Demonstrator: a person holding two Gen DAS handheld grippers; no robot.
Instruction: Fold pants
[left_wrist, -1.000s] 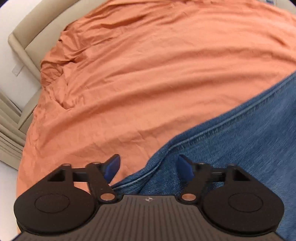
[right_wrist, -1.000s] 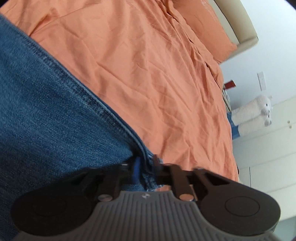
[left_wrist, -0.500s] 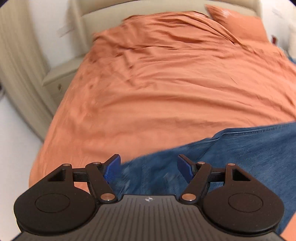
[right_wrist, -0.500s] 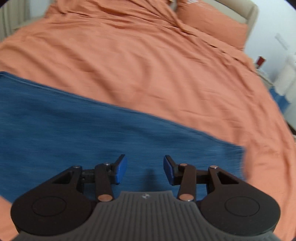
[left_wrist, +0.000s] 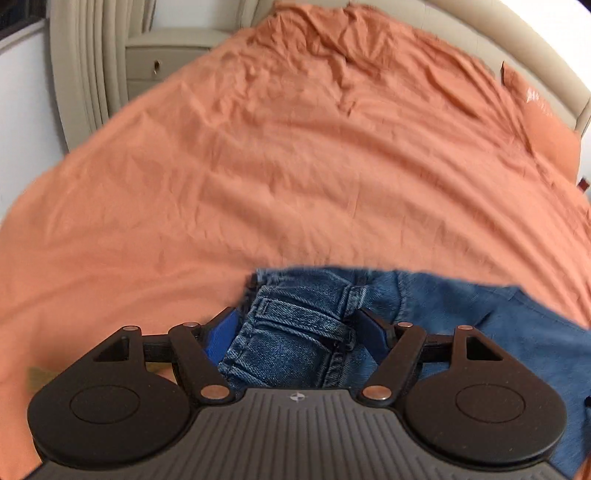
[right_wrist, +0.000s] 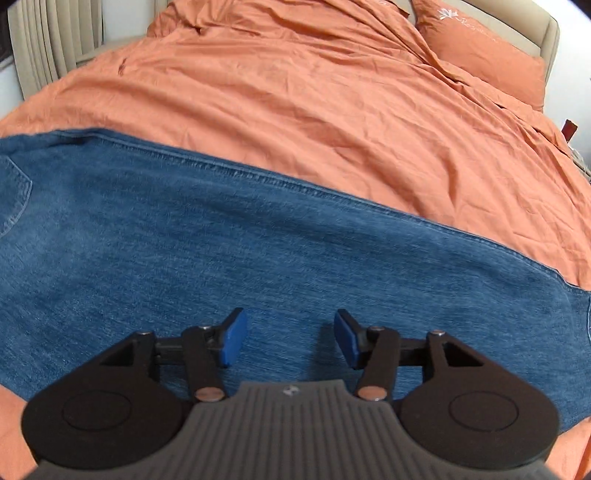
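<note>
Both grippers have swung off the seam. Left gripper (left_wrist: 295, 328), released, straddles the waistband (left_wrist: 295, 321); right gripper (right_wrist: 290, 339), opening and empty, hovers over the pants (right_wrist: 221, 240) lying crosswise.

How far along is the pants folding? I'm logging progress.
Done: the blue denim pants lie flat in a long strip on the orange bedsheet.
In hand: nothing gripped. The left claw straddles the bunched waistband; the right claw is opening over flat denim.
Left: folding the length over.
</note>
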